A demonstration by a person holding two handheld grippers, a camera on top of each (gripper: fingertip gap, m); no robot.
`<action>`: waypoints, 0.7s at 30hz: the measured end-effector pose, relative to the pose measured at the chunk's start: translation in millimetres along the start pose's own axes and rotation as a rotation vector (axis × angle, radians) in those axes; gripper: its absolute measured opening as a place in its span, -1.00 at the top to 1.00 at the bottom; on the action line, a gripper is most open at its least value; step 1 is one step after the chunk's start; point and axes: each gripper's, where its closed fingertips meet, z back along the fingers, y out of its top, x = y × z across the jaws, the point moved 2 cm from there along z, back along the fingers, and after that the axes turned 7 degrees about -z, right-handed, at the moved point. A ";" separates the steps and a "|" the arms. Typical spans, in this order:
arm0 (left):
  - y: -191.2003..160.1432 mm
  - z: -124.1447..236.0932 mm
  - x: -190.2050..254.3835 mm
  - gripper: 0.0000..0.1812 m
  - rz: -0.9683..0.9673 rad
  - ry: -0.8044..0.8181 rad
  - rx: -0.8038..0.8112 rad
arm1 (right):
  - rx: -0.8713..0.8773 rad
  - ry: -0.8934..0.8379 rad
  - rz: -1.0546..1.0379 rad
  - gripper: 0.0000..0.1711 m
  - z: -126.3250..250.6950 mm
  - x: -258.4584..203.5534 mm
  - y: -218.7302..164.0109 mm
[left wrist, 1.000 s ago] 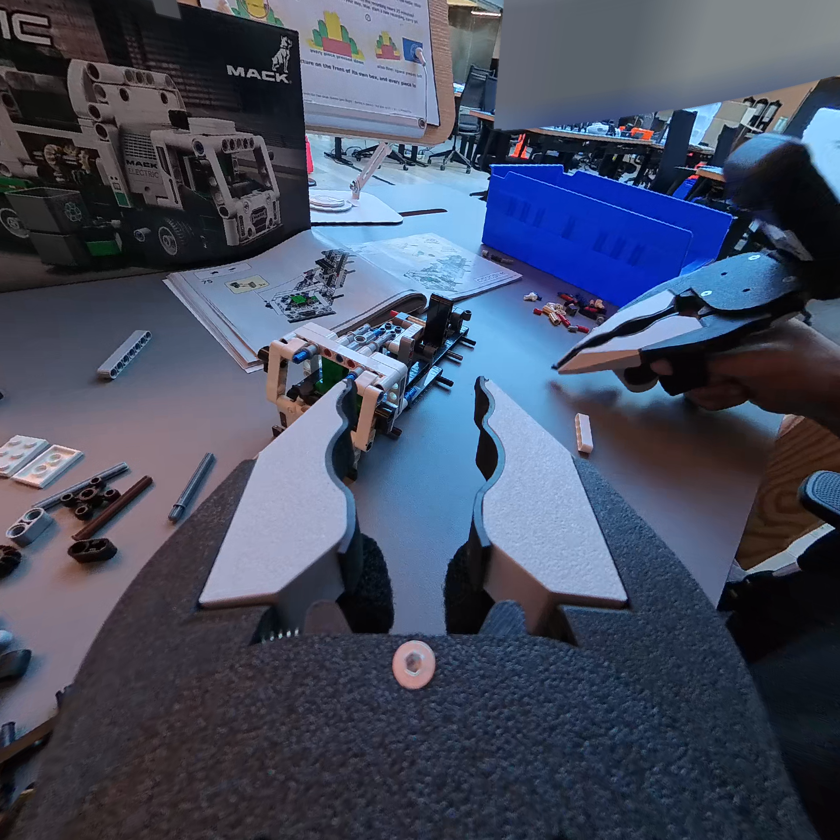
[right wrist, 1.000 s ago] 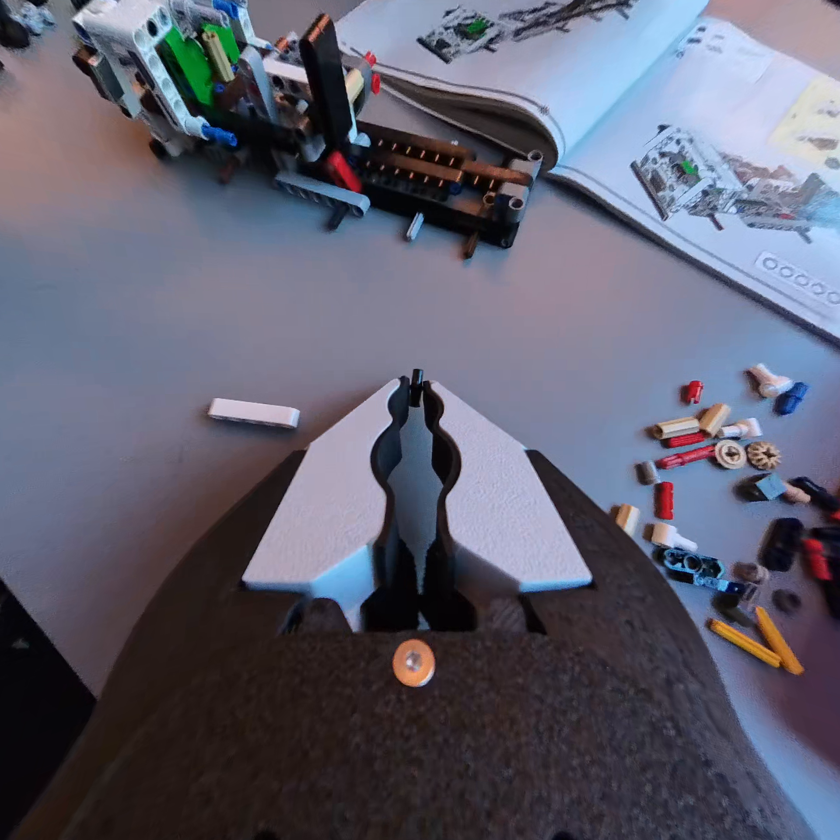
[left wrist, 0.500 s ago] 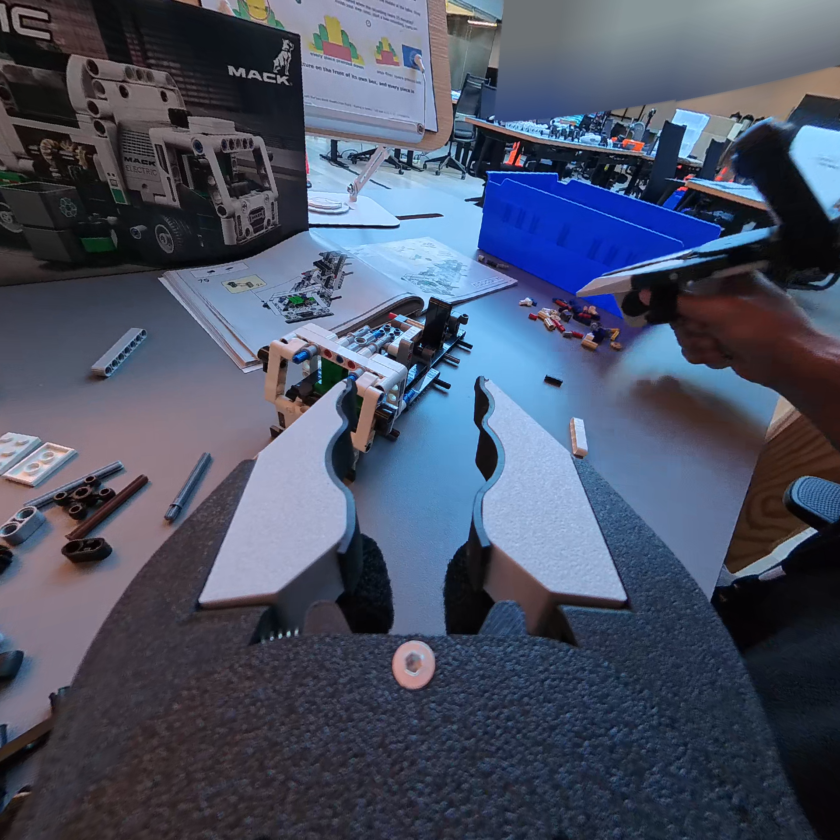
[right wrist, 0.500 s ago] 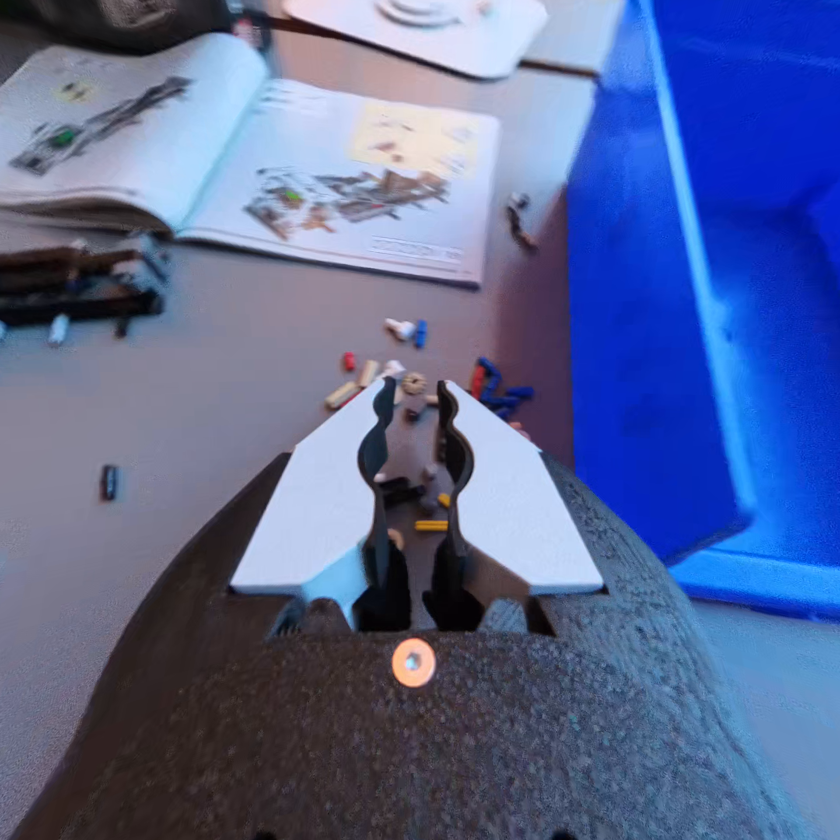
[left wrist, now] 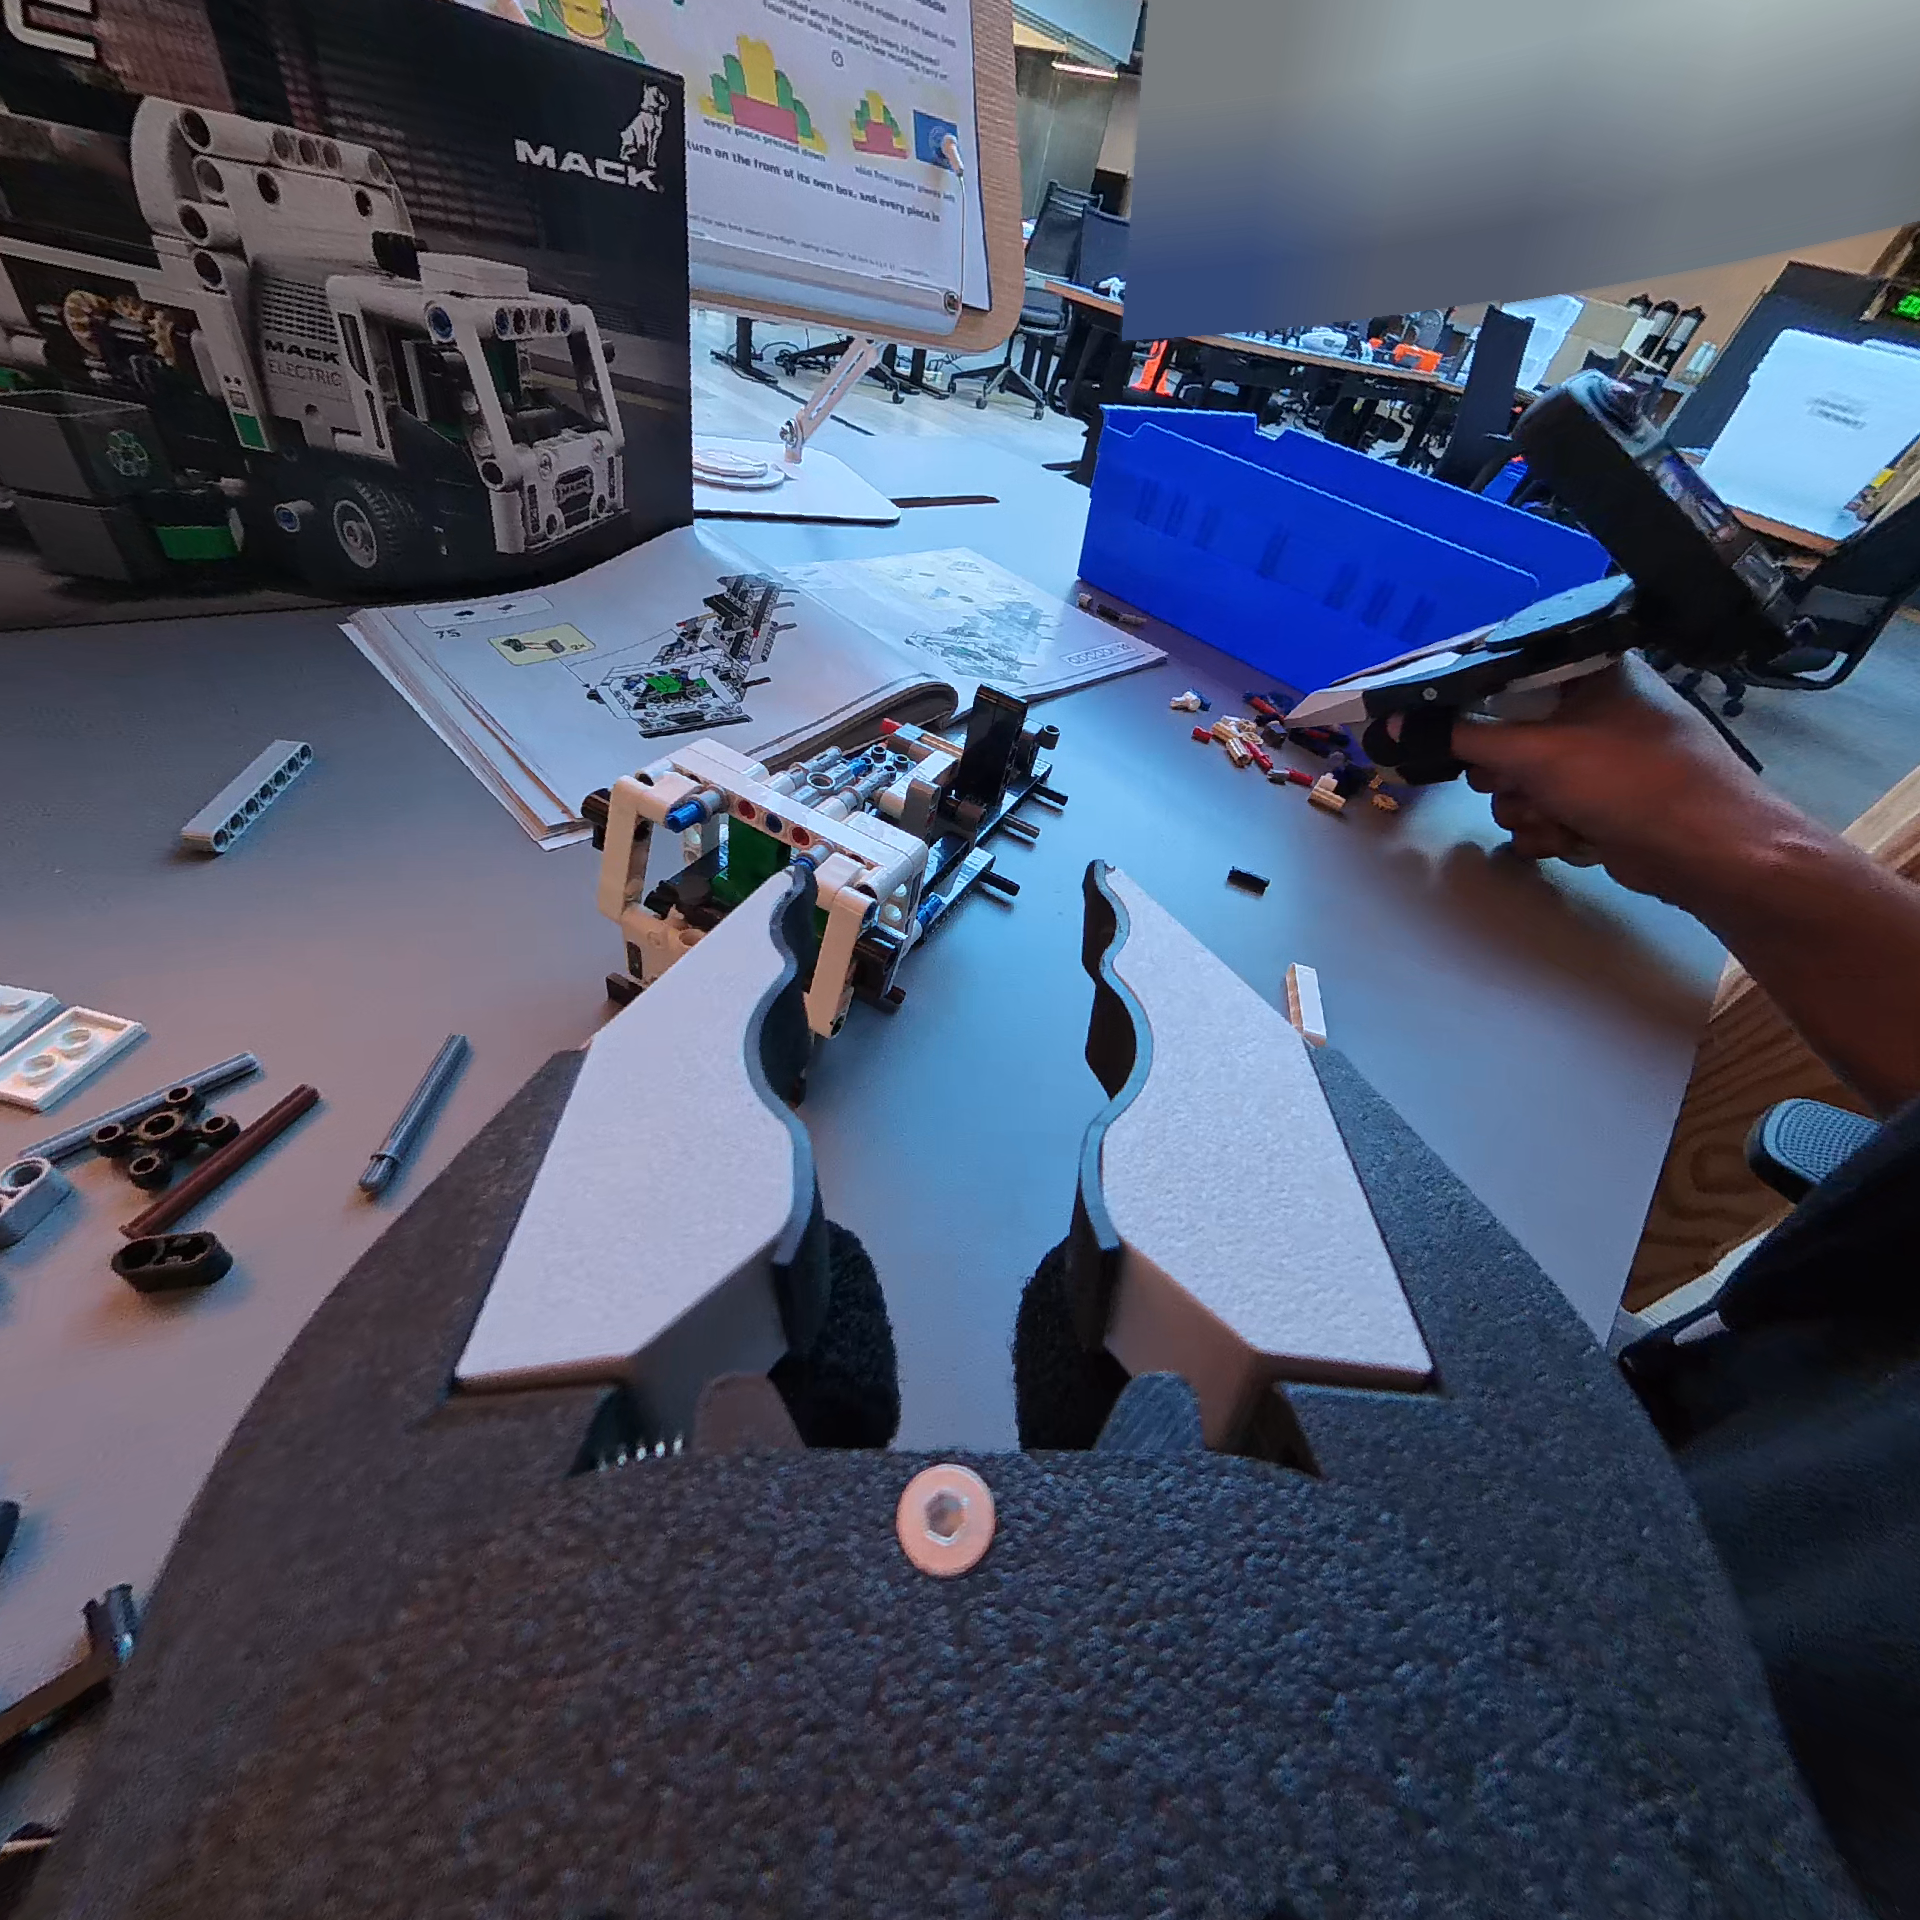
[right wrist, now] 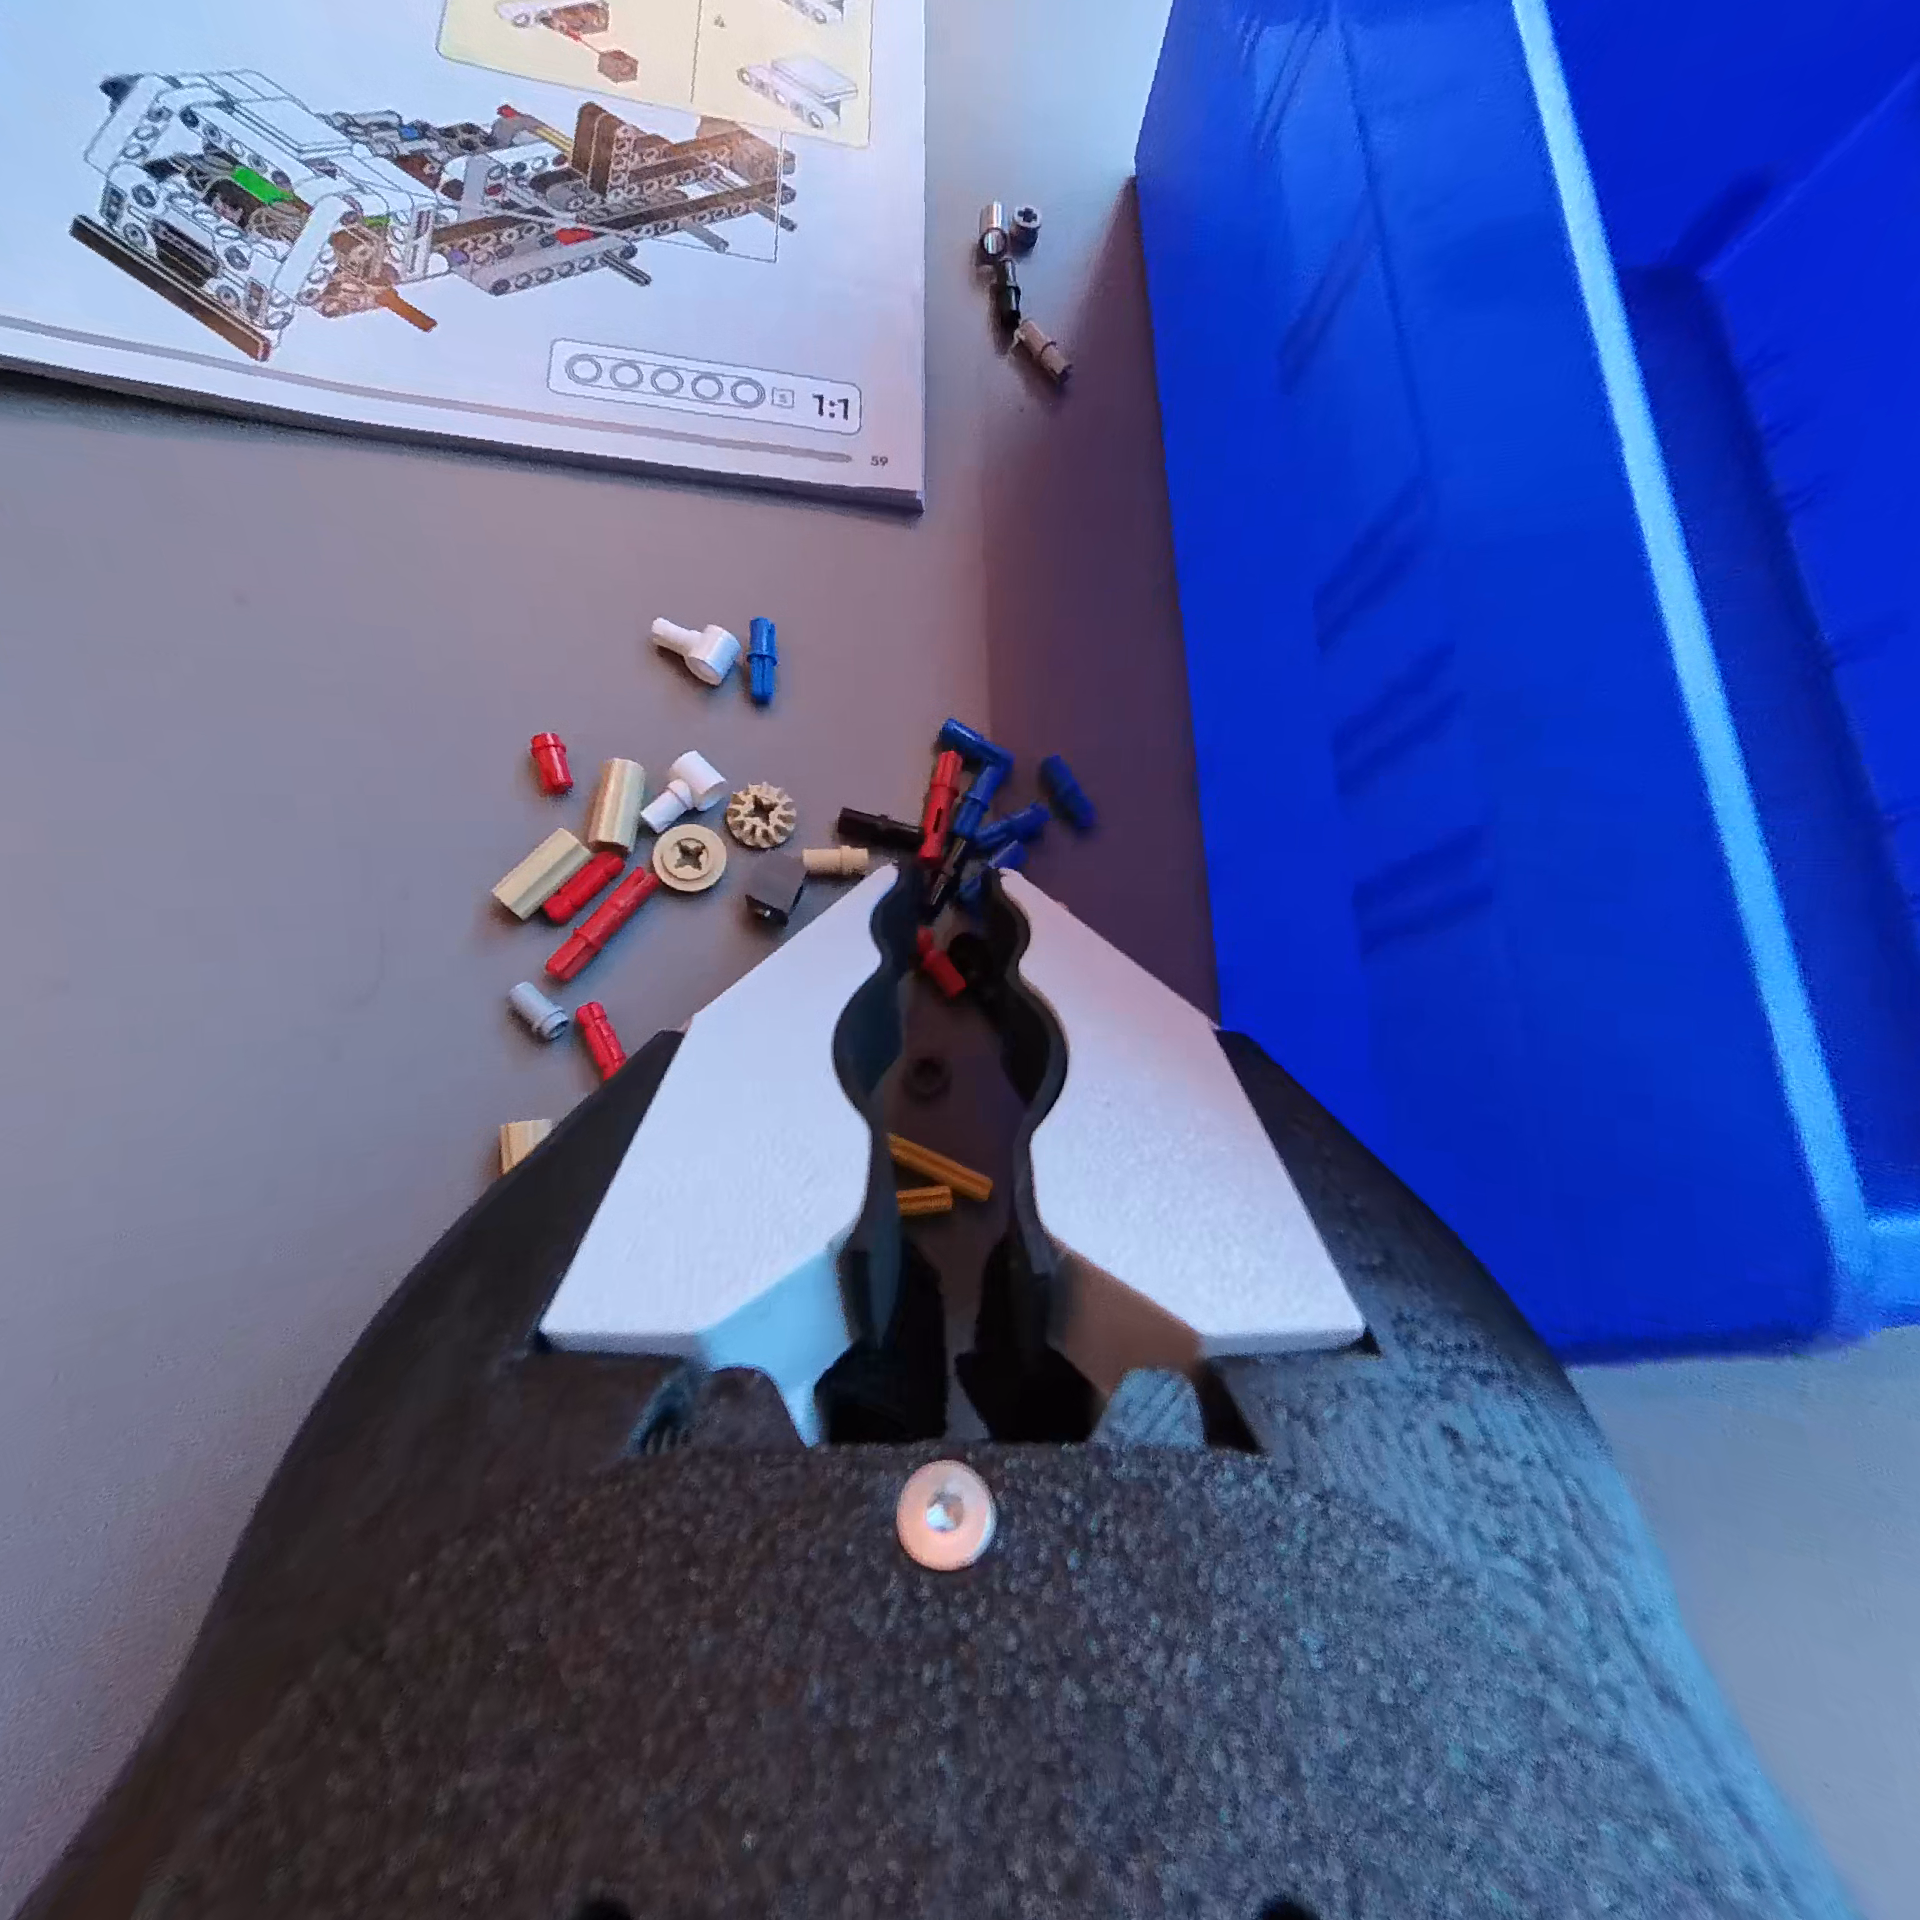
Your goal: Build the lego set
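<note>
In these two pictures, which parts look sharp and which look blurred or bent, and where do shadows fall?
Left wrist view: the half-built white truck model is sharp, the grey table's edges bow from the wide lens, and the hand casts a soft shadow. Right wrist view: the small loose coloured pins are sharp, while the blue plastic bin is smeared and shades the table beside it.

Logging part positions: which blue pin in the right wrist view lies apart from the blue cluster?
The blue pin beside the white connector, lying well above the cluster at the right claw tips.
</note>
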 end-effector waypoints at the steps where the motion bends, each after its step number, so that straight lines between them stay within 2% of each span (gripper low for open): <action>1: 0.1 0.0 -0.1 0.45 0.000 0.000 0.001 | -0.006 0.003 0.007 0.87 -0.4 -0.6 0.1; 9: 1.3 1.4 -1.9 0.45 0.009 0.007 0.014 | -0.044 0.016 0.059 0.96 -1.1 -4.1 0.3; 21: 0.8 1.0 -1.2 0.45 -0.001 0.010 0.009 | -0.039 0.078 0.078 0.91 5.9 -4.6 4.5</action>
